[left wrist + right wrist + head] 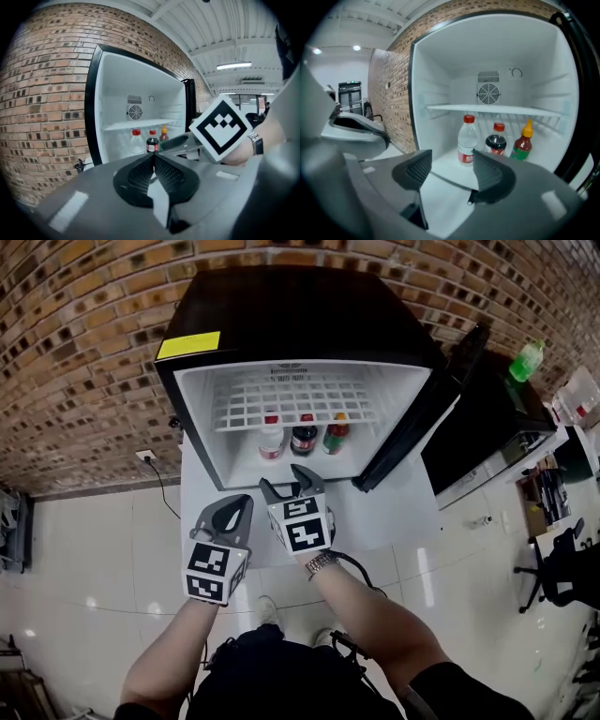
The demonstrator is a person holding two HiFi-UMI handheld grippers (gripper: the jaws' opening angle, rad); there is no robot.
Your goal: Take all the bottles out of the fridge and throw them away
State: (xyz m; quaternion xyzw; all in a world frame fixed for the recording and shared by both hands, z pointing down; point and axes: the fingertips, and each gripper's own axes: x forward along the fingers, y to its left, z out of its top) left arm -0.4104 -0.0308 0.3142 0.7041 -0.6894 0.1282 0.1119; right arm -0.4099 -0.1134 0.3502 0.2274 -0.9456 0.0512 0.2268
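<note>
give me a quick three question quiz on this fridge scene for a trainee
1. How many bottles stand inside the fridge?
2. True or false: the right gripper has its fingers shut on a bottle.
3. The left gripper's fingers are: A pressed together with nothing between them; B wide apart; C closed on a bottle.

Key
1. Three: a clear bottle, a dark soda bottle and a sauce bottle.
2. False: the fingers stand apart, short of the bottles.
3. A
</note>
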